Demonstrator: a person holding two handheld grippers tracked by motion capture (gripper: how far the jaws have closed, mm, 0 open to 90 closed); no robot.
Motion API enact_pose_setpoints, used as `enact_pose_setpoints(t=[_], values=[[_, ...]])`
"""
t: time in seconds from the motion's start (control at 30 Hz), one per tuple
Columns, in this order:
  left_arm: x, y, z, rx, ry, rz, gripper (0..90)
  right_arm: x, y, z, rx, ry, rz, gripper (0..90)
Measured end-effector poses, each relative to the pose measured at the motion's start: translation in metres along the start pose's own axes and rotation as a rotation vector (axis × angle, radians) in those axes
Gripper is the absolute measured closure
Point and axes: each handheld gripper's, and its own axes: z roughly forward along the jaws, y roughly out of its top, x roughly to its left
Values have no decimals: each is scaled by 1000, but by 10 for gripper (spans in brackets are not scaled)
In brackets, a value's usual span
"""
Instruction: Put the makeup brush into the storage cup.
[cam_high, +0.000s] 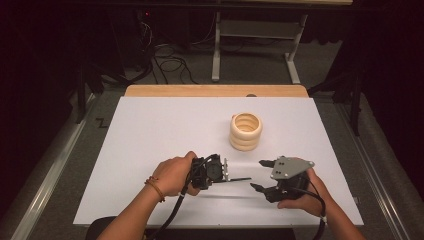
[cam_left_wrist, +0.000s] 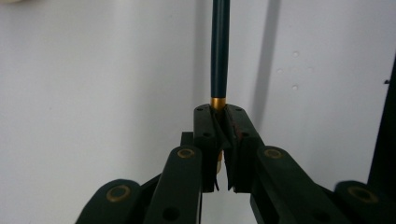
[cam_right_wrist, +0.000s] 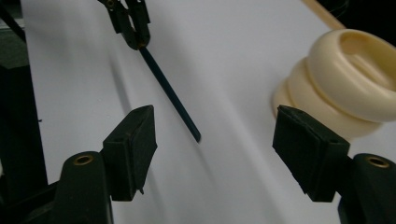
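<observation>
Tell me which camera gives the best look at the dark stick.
The right gripper view: the stick shows nearly full length, out to its free tip. The left gripper view shows its clamped, gold-banded end; the high view shows a thin line.

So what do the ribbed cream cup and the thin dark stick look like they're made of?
Ribbed cream cup: probably plastic or glazed ceramic, going by its smooth, softly glossy stacked rings. Thin dark stick: likely painted wood or plastic, with a matte dark teal shaft and a gold band near the gripped end.
</observation>
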Motion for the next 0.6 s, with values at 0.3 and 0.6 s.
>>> enact_pose_setpoints(t=[0.3,0.6], values=[[-5,6,-2,1,14,22,842,8,16,43,82,102,-12,378],[-9,11,-3,3,19,51,842,12,19,63,105,158,3,483]])
